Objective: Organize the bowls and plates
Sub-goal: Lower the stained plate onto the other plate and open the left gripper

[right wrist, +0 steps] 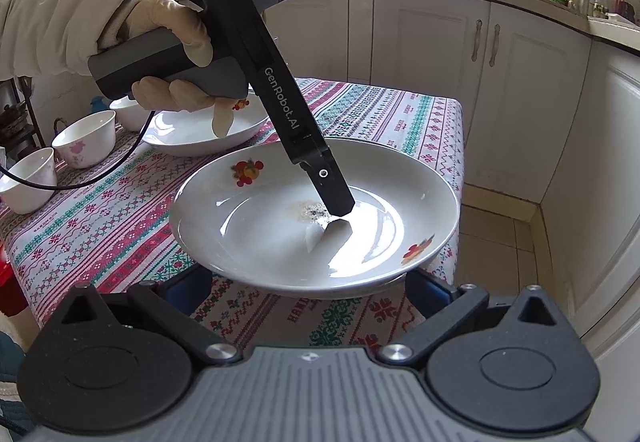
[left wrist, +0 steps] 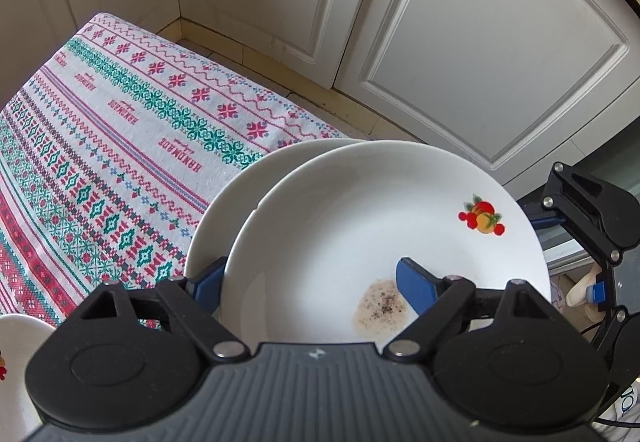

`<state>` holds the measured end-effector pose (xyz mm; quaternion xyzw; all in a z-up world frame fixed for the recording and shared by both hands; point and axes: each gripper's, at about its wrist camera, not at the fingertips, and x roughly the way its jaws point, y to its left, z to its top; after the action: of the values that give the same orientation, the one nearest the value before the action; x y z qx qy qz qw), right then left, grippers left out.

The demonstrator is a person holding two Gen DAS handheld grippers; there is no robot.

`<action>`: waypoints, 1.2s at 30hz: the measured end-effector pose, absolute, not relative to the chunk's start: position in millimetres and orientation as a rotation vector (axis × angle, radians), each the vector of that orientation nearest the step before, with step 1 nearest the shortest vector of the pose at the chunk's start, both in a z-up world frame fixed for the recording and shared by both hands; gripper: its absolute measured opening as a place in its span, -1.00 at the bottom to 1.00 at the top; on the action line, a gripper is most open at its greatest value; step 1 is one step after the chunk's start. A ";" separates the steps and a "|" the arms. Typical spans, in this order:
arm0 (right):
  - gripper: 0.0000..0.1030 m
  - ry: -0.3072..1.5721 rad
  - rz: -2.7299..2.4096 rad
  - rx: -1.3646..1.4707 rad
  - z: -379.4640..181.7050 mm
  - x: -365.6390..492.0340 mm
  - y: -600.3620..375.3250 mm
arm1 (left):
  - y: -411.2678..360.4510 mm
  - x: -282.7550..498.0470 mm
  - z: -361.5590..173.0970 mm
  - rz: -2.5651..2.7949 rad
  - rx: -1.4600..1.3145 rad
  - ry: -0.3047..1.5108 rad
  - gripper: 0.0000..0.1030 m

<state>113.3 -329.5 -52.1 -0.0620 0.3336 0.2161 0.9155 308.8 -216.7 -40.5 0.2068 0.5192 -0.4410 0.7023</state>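
My left gripper [left wrist: 312,282] is shut on the rim of a white plate [left wrist: 360,226] with a fruit print and a brown stain, one finger above and one below, holding it just over a second white plate [left wrist: 224,210] on the patterned tablecloth [left wrist: 120,130]. In the right wrist view the left gripper [right wrist: 340,210] reaches down into the same plate [right wrist: 280,242]. My right gripper [right wrist: 308,290] is open, its fingers spread under the plate's near rim, partly hidden by it.
Another white plate [right wrist: 192,134] and three small white bowls [right wrist: 84,138] stand at the table's far left. White cabinet doors [left wrist: 480,42] and tiled floor [right wrist: 500,242] lie past the table edge. A white dish rim [left wrist: 16,362] shows at the lower left.
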 end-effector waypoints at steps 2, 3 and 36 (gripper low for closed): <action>1.00 0.688 0.441 -0.124 -52.6 113.0 -330.1 | -217.7 308.1 -40.7 -0.980 0.468 1.150 0.69; 1.00 0.687 0.439 -0.123 -52.8 112.8 -330.3 | -217.8 308.0 -40.8 -0.979 0.469 1.149 0.69; 1.00 0.692 0.432 -0.158 -53.4 110.2 -324.8 | -206.0 302.0 -27.6 -0.940 0.470 1.112 0.71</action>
<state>110.2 -324.8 -53.4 -0.0769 0.3361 0.2098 0.9149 302.0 -206.0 -27.6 0.2128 0.5032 -0.4254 0.7215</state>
